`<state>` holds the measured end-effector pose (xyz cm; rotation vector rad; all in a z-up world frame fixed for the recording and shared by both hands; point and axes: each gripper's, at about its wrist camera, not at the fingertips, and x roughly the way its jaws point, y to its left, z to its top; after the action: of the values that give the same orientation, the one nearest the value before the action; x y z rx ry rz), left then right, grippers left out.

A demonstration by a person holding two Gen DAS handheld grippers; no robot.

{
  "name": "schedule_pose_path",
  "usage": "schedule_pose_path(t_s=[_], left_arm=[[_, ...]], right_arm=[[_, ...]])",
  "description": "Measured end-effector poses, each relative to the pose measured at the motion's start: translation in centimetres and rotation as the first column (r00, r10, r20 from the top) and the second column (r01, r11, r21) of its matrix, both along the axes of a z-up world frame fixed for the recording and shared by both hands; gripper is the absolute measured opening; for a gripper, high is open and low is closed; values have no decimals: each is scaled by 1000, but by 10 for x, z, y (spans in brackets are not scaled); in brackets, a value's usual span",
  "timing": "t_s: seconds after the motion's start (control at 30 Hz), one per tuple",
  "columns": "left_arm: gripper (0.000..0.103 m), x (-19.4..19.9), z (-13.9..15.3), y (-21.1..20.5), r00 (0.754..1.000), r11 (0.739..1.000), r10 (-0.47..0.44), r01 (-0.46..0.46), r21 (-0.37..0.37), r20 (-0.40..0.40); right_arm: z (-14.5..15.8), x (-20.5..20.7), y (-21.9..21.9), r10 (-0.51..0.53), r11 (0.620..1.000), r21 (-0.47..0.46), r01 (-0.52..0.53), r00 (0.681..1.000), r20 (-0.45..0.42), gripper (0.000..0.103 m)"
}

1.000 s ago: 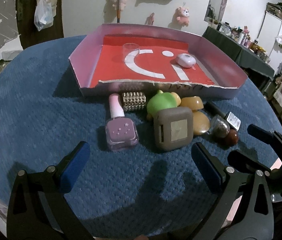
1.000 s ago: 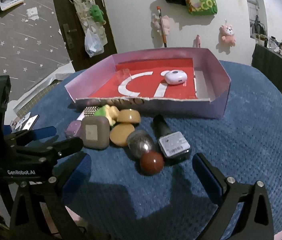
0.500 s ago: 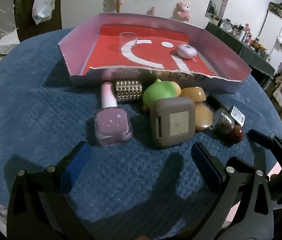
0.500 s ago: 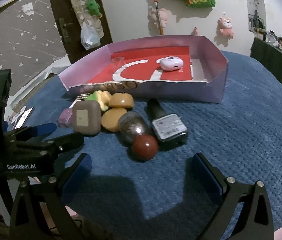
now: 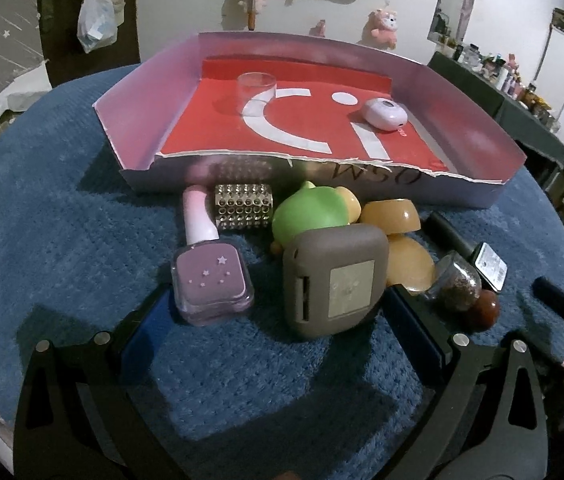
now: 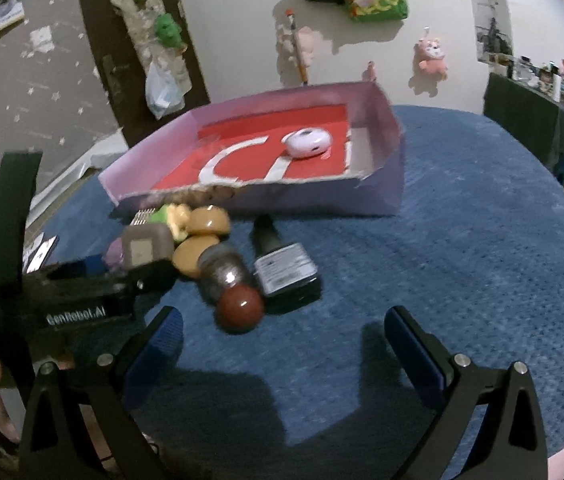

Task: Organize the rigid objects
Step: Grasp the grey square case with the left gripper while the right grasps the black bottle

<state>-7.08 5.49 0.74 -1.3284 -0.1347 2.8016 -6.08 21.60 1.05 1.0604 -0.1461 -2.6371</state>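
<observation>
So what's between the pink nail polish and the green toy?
The studded silver roller lies between the nail polish and the green toy, by the tray's front wall. The left wrist view shows it.

Left handheld gripper (image 5: 282,328): two black plastic fingers with triangular cut-outs, round silver screws near their tips and blue rubber pads (image 5: 144,332) on the inner faces. Right handheld gripper (image 6: 282,344): the same black frame, silver screws and blue pads (image 6: 411,346). White lettering, blurred, on the left gripper's black side, seen from the right wrist
</observation>
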Motion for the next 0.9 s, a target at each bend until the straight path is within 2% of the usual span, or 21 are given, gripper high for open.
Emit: schedule_pose_path(t_s=[0.13,0.27,0.47,0.63,0.7,0.77,0.9], left_arm=[[103,-3,-1,3,999,999,34,-34,-18,3],[103,-5,-3,7,999,997,52,-52,-51,-2],[103,1,-2,-4,999,998,42,-42,-51,-7],[103,13,-1,-16,1000,999,21,-21,-45,-8],[103,15,-1,-18,1000,999,9,-9,-35,-12],[99,15,-1,-18,1000,1000,-5,4,-30,-17],[89,14,1,-15,999,999,-28,27,-22,-31]], right_arm=[[7,1,12,-66,997,48,68,997,-40,103],[1,-6,21,-105,991,81,106,994,-18,103],[-11,-15,14,-95,990,108,94,995,9,103],[-12,-23,-6,-21,992,123,21,1000,-5,103],[-12,-27,-15,5,991,136,-3,1000,-14,101],[-14,-32,-19,12,991,137,-11,1000,-6,87],[-13,-36,-20,1,991,134,0,1000,-10,80]])
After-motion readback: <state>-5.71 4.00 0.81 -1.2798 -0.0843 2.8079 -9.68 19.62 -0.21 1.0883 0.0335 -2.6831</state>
